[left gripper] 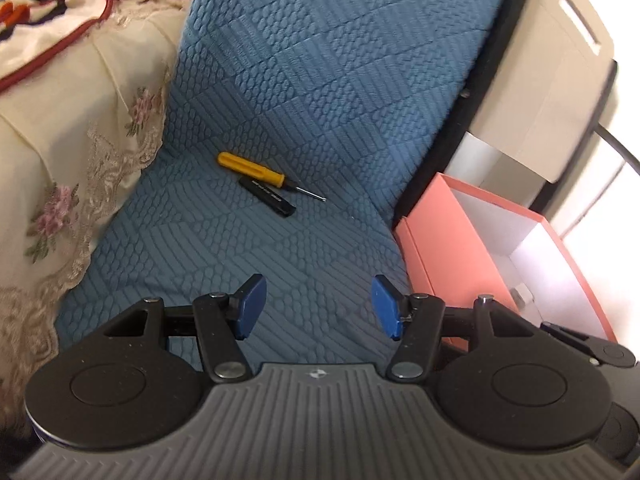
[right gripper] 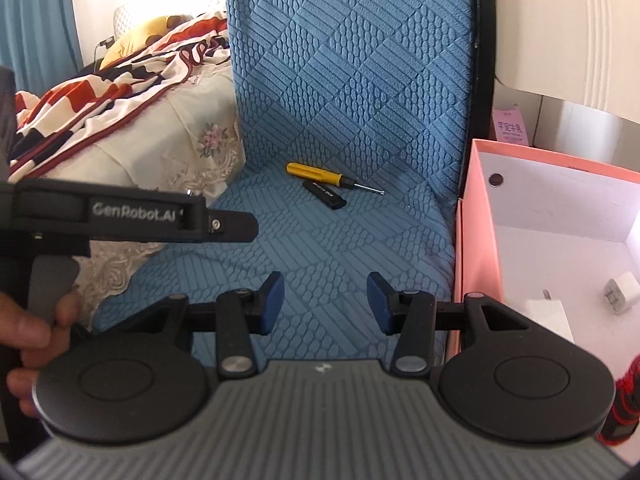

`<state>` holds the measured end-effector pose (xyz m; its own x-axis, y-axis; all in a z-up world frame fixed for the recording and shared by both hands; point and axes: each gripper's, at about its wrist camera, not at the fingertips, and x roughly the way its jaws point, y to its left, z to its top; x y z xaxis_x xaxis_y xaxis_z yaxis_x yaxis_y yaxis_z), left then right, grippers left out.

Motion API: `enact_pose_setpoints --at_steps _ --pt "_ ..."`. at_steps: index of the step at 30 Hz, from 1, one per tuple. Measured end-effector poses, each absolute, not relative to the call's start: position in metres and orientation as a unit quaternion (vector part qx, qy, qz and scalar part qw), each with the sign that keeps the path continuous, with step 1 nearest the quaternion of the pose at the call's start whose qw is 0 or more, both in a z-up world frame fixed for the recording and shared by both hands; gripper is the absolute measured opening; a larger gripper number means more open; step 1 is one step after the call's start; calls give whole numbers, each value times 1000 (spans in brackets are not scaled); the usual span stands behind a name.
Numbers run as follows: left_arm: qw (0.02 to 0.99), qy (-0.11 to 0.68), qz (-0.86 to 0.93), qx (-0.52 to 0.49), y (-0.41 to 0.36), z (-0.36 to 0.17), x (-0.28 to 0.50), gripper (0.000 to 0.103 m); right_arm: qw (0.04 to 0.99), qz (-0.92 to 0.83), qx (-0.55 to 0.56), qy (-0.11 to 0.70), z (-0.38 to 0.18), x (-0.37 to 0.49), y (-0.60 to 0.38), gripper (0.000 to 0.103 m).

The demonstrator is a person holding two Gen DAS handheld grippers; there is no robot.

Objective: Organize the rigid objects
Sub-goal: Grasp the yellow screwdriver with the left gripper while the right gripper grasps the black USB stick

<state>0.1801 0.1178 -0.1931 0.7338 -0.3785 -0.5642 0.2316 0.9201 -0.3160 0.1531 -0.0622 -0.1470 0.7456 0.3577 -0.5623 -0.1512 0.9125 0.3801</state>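
Lying on the blue quilted cover [left gripper: 304, 92] are the yellow screwdriver [left gripper: 256, 170] and a black USB stick [left gripper: 267, 197], side by side and touching or nearly so, near where the seat part meets the upright back part. Screwdriver handle points left, thin metal tip to the right; USB stick sits just in front of it, angled the same way.

To the right of the cover, just beside its edge, stands the pink box [left gripper: 436, 240], open, w/ white inside. In right wrist view it holds a white charger plug [right gripper: 622, 292] and a white flat item [right gripper: 550, 318] on the bottom; a small dark round spot shows on its back wall, can't tell what it is.

Left tool [left gripper: 318, 306]: blue pads wide apart, holding nothing, above the cover and well short of the screwdriver. Right tool [right gripper: 325, 303]: pads also apart, empty, over the front of the cover, box just to its right.

Left of the cover: cream lace bedding [left gripper: 80, 128] w/ floral embroidery, and a red/white/navy patterned blanket [right gripper: 100, 96] further back. Person's hand [right gripper: 36, 340] grips the left tool's handle at the left edge of right wrist view.
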Motion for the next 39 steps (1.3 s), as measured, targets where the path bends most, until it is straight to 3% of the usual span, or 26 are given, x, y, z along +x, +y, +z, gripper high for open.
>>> enact_pose_setpoints --at_steps 14,25,39 --pt "908 371 -149 -123 136 -210 300 64 905 172 153 358 -169 242 -56 49" --pt "889 392 -123 -201 157 -221 394 64 897 213 106 374 -196 322 -30 47" --pt "869 402 -121 -263 173 -243 457 53 891 229 83 383 -234 379 -8 41"
